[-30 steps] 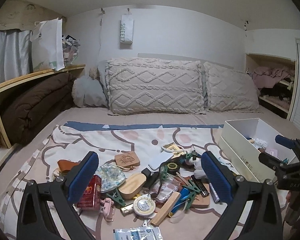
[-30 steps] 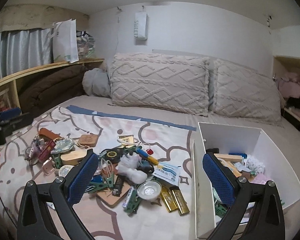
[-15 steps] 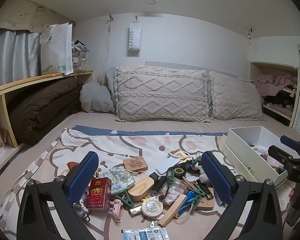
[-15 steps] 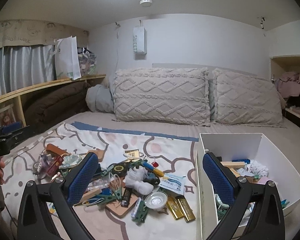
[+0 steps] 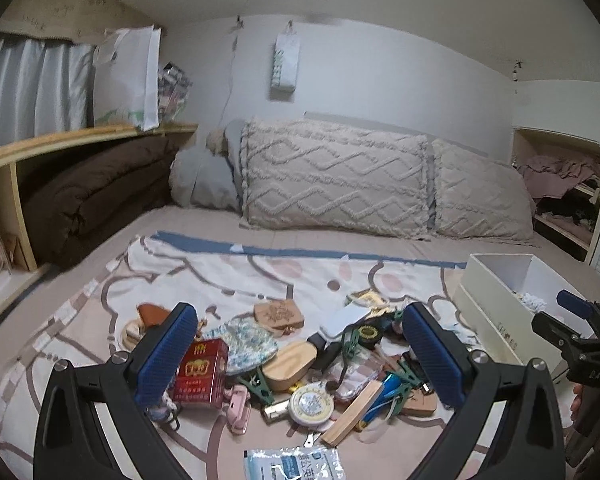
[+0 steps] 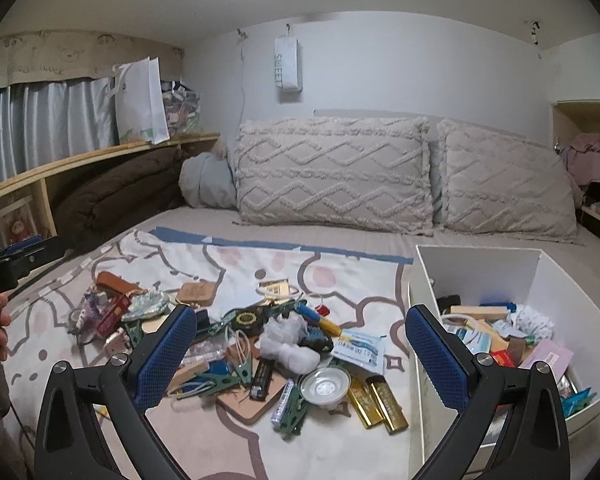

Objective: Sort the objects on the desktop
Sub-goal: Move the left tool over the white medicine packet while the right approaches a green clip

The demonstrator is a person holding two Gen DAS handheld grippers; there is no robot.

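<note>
The left gripper [image 5: 300,364] is held level above the bed, well above the heap of small objects [image 5: 300,368], and it looks forward toward the pillows [image 5: 336,178]. Its two blue-padded fingers [image 5: 166,354] stand wide apart and nothing is between them. The right gripper [image 6: 300,364] has the same pose: level, raised above the heap, fingers spread wide and holding nothing. In the left wrist view the right gripper also shows at the right edge, just beside the white box [image 5: 496,312], with a part of a hand [image 5: 579,400] under it. In the right wrist view the left gripper shows at the far left edge, well apart from the white box, and a hand [image 6: 2,320] grips its handle.

The heap lies on the patterned blanket [image 6: 236,256], to the left of the white box. In the heap, a red cigarette pack [image 5: 202,376] is far from the box on the left side, a round tin [image 5: 311,402] lies nearer the middle, and two gold bars [image 6: 378,402] lie near the box wall. A white tissue wad [image 6: 288,342] sits in the middle of the heap. The white box is open and already has several small things in it, among them a wooden block [image 6: 478,313].
</note>
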